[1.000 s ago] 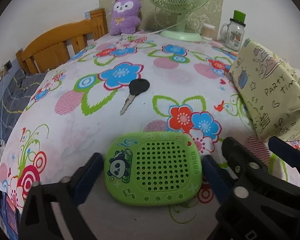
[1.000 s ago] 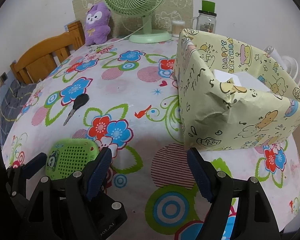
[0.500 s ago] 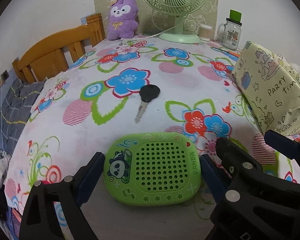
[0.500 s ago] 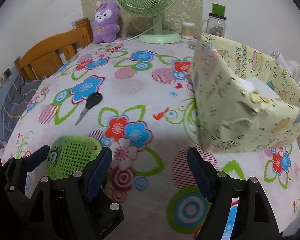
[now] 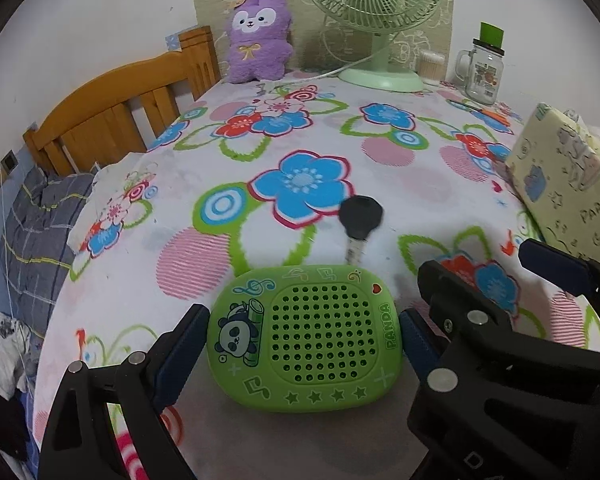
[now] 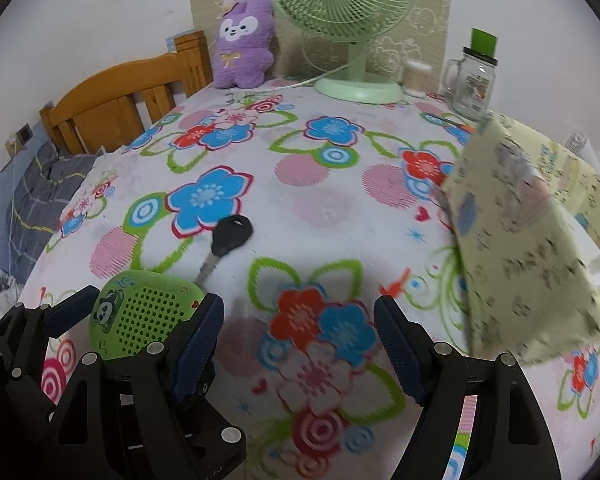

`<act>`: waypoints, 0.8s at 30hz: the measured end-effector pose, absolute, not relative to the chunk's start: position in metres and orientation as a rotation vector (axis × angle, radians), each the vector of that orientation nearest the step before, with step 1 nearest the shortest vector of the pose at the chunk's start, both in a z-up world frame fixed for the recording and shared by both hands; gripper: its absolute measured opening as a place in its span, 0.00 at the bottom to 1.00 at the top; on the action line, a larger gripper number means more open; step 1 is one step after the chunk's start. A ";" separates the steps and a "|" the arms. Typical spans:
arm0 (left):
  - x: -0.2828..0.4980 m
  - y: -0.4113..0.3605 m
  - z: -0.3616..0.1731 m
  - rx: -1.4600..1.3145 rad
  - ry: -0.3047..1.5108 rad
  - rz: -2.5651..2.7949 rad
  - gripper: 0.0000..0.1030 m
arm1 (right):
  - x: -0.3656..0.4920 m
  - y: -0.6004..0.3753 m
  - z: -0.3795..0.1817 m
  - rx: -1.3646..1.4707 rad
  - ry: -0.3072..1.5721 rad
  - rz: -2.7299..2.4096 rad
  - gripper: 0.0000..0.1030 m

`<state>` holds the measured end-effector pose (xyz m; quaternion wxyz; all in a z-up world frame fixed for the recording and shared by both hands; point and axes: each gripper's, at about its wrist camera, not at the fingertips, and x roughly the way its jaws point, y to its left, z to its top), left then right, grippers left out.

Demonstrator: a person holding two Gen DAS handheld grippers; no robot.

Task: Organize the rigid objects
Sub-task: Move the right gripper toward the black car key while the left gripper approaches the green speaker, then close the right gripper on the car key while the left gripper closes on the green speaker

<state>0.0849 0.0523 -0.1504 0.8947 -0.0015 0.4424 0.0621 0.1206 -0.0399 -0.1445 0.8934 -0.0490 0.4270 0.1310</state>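
My left gripper (image 5: 300,344) is shut on a green panda speaker (image 5: 306,338), held just above the flowered tablecloth; it also shows in the right wrist view (image 6: 144,314). A black-headed key (image 5: 358,222) lies on the cloth just beyond the speaker, seen too in the right wrist view (image 6: 226,242). My right gripper (image 6: 298,332) is open and empty, to the right of the left one. A yellow paper-wrapped open box (image 6: 532,240) stands at the right, also in the left wrist view (image 5: 568,184).
At the table's far edge stand a purple plush toy (image 5: 258,46), a green desk fan (image 5: 374,12), a cotton-swab jar (image 5: 430,64) and a glass mug with green straw (image 5: 484,68). A wooden bed frame (image 5: 120,108) lies beyond the left edge.
Both grippers have moved left and back toward the table's near edge with the speaker held. The box has shifted to the right of both views, and the key now sits just beyond the speaker.
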 end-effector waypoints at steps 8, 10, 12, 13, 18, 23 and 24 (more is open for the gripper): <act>0.103 0.070 -0.155 -0.010 0.944 0.108 0.92 | 0.142 -0.018 -0.149 -0.128 0.897 0.288 0.78; 0.106 0.073 -0.155 -0.010 0.947 0.104 0.92 | 0.147 -0.014 -0.151 -0.130 0.902 0.292 0.78; 0.110 0.076 -0.154 -0.002 0.943 0.110 0.92 | 0.152 -0.010 -0.151 -0.133 0.901 0.297 0.78; 0.111 0.078 -0.153 0.001 0.942 0.110 0.92 | 0.154 -0.008 -0.151 -0.138 0.900 0.299 0.78; 0.120 0.086 -0.154 -0.012 0.946 0.097 0.92 | 0.166 0.002 -0.153 -0.147 0.905 0.297 0.77; 0.124 0.086 -0.158 -0.016 0.951 0.086 0.92 | 0.177 0.011 -0.162 -0.140 0.963 0.316 0.62; 0.125 0.086 -0.159 -0.013 0.949 0.083 0.92 | 0.178 0.012 -0.163 -0.141 0.968 0.317 0.62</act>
